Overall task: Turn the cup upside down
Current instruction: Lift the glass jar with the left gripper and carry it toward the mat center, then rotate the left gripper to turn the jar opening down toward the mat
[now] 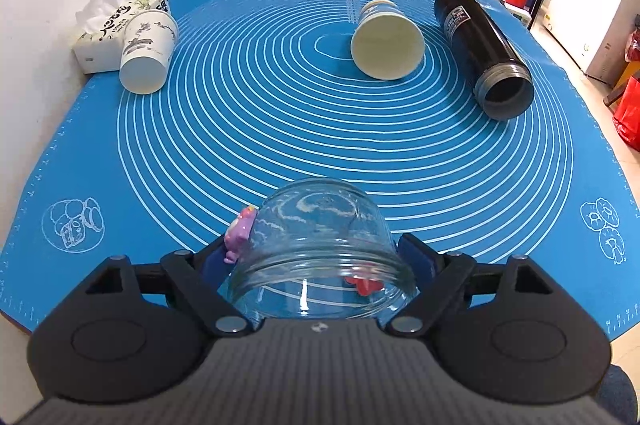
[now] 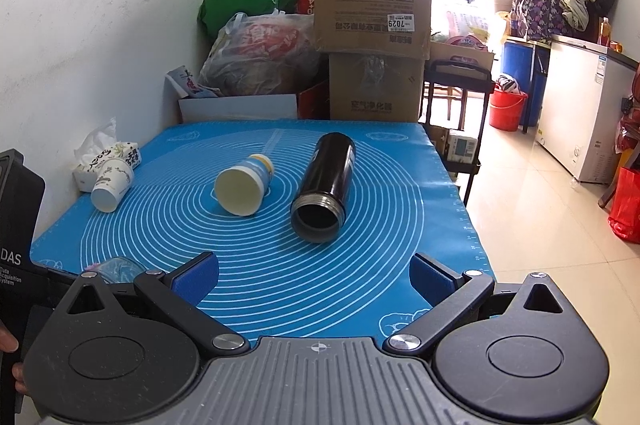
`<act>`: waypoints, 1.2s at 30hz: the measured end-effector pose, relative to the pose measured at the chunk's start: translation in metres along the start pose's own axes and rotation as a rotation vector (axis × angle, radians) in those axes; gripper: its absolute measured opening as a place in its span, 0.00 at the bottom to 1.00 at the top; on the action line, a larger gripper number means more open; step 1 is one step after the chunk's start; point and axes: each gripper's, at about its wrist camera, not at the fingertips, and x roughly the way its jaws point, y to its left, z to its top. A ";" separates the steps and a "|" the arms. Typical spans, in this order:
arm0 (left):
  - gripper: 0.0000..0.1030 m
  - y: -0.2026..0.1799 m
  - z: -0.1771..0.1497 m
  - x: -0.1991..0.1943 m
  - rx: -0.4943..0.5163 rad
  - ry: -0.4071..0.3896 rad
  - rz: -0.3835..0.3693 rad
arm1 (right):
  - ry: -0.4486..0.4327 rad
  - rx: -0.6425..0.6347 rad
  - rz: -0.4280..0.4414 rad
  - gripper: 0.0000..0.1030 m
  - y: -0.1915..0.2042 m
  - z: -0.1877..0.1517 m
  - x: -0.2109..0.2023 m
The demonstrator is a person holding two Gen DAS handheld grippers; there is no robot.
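My left gripper [image 1: 320, 257] is shut on a clear glass cup [image 1: 320, 241] with pink and red stickers. The cup lies on its side between the blue pads, mouth toward the camera, base pointing away, near the front edge of the blue mat [image 1: 280, 129]. A sliver of the glass cup [image 2: 118, 267] shows at the lower left of the right wrist view. My right gripper [image 2: 314, 277] is open and empty above the mat's front edge [image 2: 280, 265].
Lying on their sides on the mat are a white printed paper cup [image 1: 146, 55], a cream paper cup [image 1: 386, 43] and a black flask [image 1: 486, 55]. A tissue pack [image 1: 108, 25] sits at the left by the wall. Boxes and bags stand behind the table.
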 end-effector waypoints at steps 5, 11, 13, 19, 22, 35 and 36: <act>0.84 0.002 0.001 -0.006 -0.001 -0.023 0.000 | 0.011 -0.006 0.010 1.00 0.003 0.000 0.002; 0.86 0.000 0.004 -0.018 0.010 -0.047 -0.020 | 0.037 -0.013 0.024 1.00 0.008 -0.001 0.004; 0.86 0.000 0.005 -0.024 0.013 -0.062 -0.031 | 0.043 -0.013 0.028 1.00 0.009 0.000 0.005; 0.88 0.004 0.011 -0.053 0.010 -0.138 -0.043 | 0.088 -0.007 0.051 1.00 0.015 0.010 0.010; 0.91 0.013 0.016 -0.066 -0.004 -0.168 -0.040 | 0.119 0.000 0.086 1.00 0.020 0.019 0.016; 0.94 0.090 0.024 -0.053 -0.053 -0.163 0.113 | 0.405 -0.047 0.250 1.00 0.096 0.063 0.085; 0.94 0.095 0.023 -0.049 -0.059 -0.156 0.123 | 0.442 -0.042 0.263 1.00 0.101 0.064 0.095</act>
